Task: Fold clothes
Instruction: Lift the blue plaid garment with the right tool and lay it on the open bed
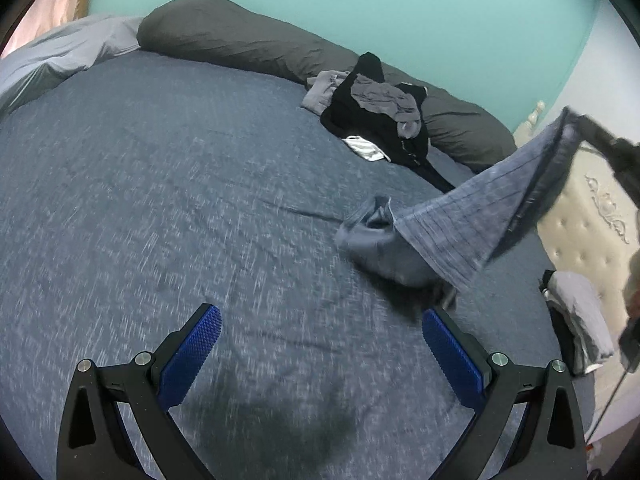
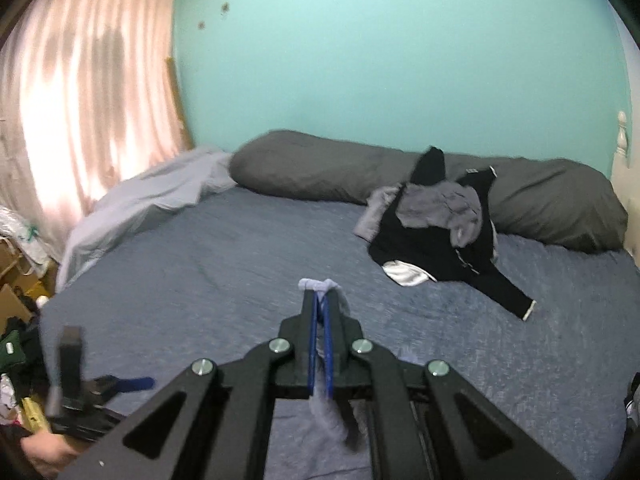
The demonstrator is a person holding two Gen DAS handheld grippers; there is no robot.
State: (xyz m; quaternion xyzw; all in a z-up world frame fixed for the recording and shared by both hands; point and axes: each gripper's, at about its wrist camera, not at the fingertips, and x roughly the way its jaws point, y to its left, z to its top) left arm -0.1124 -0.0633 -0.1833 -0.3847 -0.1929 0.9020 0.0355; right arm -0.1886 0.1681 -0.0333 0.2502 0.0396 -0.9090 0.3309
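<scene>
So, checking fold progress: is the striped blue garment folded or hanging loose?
Loose: the striped blue garment hangs from the right gripper, bunched on the bed.

no text or labels can be read.

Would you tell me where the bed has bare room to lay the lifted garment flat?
The blue bedspread is bare between the grey pillow, the crumpled pale sheet and the open left gripper. It is crowded by the clothes pile and where the striped garment trails.
</scene>
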